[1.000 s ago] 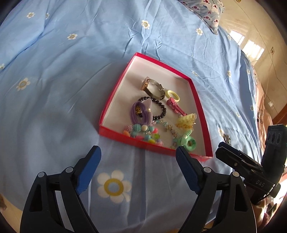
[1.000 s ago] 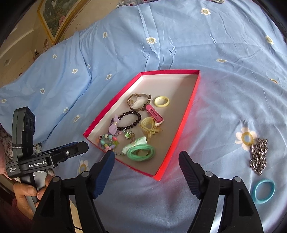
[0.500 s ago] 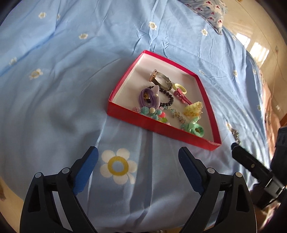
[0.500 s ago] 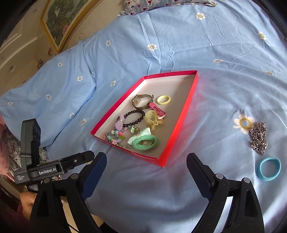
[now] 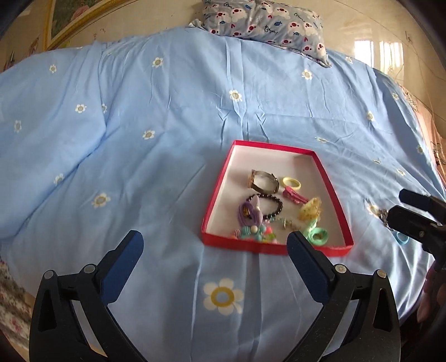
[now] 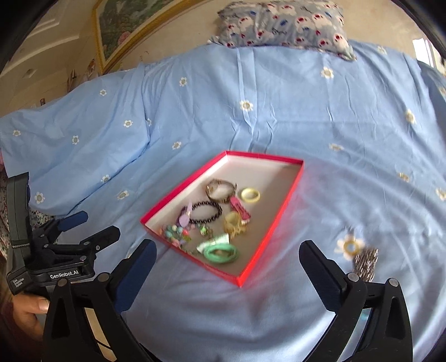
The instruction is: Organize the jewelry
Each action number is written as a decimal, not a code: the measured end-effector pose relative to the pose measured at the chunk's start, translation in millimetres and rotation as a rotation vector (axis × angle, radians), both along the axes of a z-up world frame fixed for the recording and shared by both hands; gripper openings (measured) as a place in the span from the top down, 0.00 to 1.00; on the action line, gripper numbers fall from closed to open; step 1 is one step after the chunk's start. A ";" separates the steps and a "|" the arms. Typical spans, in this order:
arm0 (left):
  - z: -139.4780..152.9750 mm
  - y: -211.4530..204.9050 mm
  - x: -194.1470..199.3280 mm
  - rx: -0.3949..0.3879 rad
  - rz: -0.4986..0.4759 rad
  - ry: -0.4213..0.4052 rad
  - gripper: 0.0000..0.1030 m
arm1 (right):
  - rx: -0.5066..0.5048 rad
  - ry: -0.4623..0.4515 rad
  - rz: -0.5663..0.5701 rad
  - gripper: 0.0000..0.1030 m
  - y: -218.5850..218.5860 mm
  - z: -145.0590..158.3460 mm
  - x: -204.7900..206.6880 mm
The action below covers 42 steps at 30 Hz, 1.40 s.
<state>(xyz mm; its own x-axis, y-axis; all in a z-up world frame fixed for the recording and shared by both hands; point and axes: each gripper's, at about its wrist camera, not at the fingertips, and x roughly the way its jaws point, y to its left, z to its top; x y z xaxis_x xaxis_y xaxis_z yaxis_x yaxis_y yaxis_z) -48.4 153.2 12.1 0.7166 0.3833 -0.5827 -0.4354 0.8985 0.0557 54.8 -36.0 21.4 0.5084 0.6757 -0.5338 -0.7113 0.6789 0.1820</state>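
Jewelry (image 5: pixel 267 203) in the red box (image 5: pixel 214 192) on the bed (image 5: pixel 139 156).
Left hand-held gripper (image 5: pixel 214 250) and right hand-held gripper (image 6: pixel 227 257), jaws just opening wide and empty, hover near the box's front edge.

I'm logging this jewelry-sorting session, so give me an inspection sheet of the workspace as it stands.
Surface: bed covered by a blue flowered sheet, creased.
Job's things: red tray on the sheet, holding a watch, yellow ring, black bead bracelet, pink clip, purple hair tie, green hair tie and colourful beads.
Clutter: silver chain and a light blue hair tie lie outside the tray, on the sheet to its right.
Grippers: left gripper and right gripper have just been opening; both open and empty, short of the tray.
Cables: nothing seen.
Surroundings: patterned pillow, framed picture on the wall.
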 end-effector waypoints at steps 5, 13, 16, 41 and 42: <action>-2.6 -1.9 1.6 0.005 0.012 0.015 0.00 | -0.017 -0.054 -0.004 0.00 4.3 3.8 -4.0; -16.8 -13.9 -0.9 0.006 0.020 0.074 0.00 | -0.019 0.011 -0.010 0.00 -0.2 -20.0 -11.5; -20.2 -13.9 -2.0 -0.004 0.029 0.090 0.00 | -0.026 0.014 -0.018 0.00 -0.6 -22.9 -13.5; -21.7 -16.0 -3.9 0.014 0.039 0.127 0.00 | -0.035 0.049 -0.022 0.00 -0.1 -28.6 -15.3; -21.4 -17.1 -4.0 0.016 0.037 0.127 0.00 | -0.036 0.049 -0.021 0.00 -0.1 -28.6 -15.3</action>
<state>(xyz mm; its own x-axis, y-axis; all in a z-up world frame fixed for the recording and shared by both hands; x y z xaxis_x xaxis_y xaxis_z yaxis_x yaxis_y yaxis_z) -52.3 136.2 -9.3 0.6228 0.4177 -0.6616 -0.4565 0.8807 0.1263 39.5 -36.1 -7.2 0.4948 0.6450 -0.5823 -0.6875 0.7005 0.1917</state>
